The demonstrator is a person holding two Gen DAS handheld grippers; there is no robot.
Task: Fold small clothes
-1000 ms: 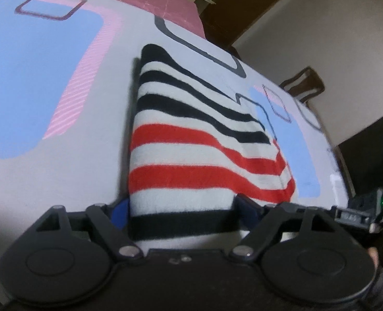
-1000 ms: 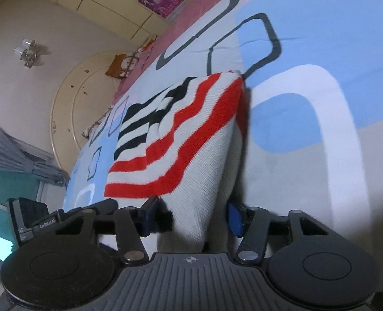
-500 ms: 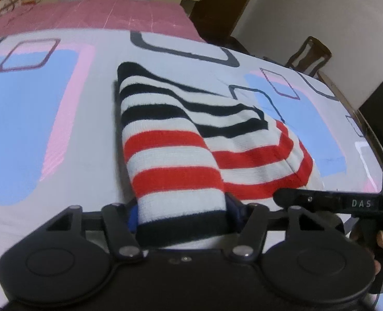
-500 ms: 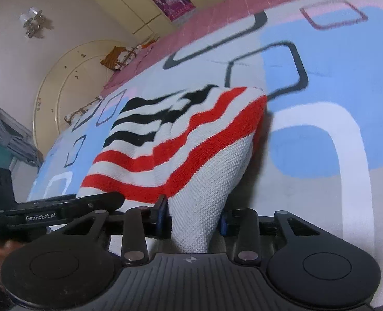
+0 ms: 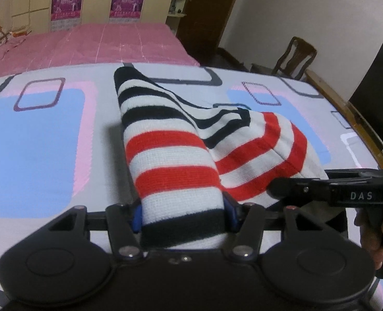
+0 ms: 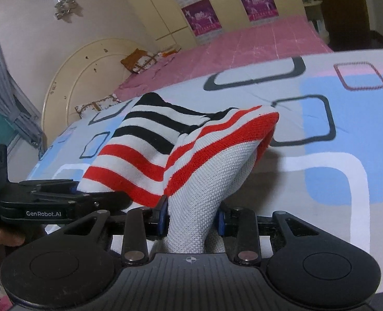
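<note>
A small knitted garment [image 5: 170, 155] with black, red and white stripes hangs lifted over the patterned bed sheet [image 5: 35, 140], its far end still resting on it. My left gripper [image 5: 183, 217] is shut on its near black-striped edge. My right gripper [image 6: 191, 217] is shut on the plain white corner of the same garment [image 6: 204, 178]. The right gripper also shows in the left wrist view [image 5: 321, 189], close at the right. The left gripper shows in the right wrist view [image 6: 61, 202], close at the left.
The sheet has blue, pink and grey rectangles. A pink bedspread [image 5: 87, 41] lies beyond, with wardrobe doors [image 5: 67, 0] behind. A wooden chair [image 5: 295, 57] and a dark door stand at the right. A round headboard [image 6: 87, 77] and pillows are at the left.
Both grippers have lifted the near edge of the garment and come closer together, so the cloth now sags in a fold between them. Both views have tilted up toward the room.
</note>
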